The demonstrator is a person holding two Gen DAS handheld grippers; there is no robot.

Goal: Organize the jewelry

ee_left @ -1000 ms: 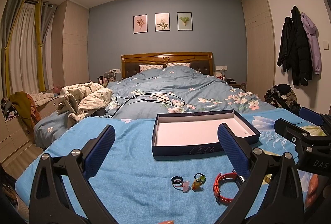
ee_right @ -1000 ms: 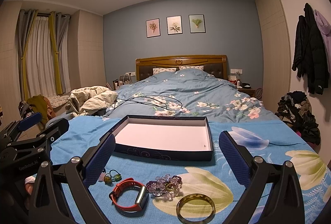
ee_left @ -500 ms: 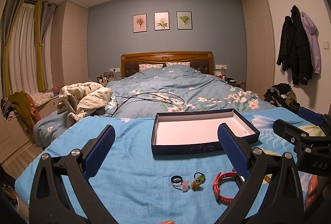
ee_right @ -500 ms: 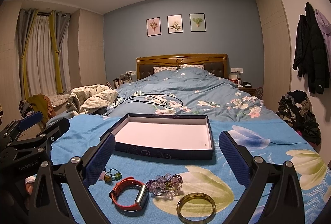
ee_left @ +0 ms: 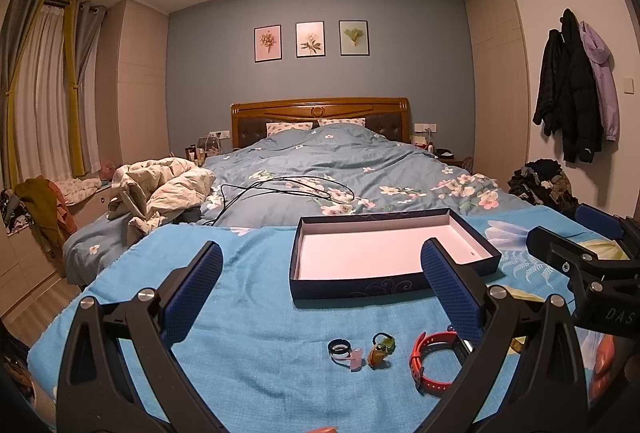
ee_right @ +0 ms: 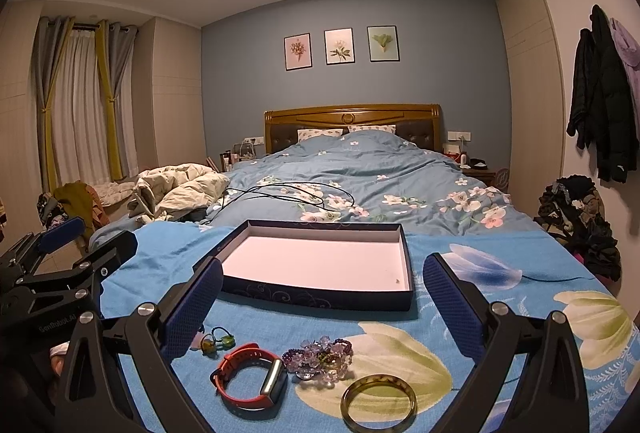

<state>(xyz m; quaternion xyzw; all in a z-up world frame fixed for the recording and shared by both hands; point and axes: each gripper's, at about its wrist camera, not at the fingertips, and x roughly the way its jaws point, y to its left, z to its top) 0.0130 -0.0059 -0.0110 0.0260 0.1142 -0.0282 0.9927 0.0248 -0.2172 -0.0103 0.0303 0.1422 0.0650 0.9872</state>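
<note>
Progress: none placed, box empty | left: rings, watch, beads, bangle | left gripper, right gripper both spread, holding nothing

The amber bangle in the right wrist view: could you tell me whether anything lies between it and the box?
Nothing visible: only bare blue cloth separates the amber bangle from the box; the bead cluster sits left of that line.

- We see the dark blue box lying open and empty on the bed.
- Near its front wall, we see the red watch, purple bead cluster, amber bangle, green earrings and dark ring.
</note>
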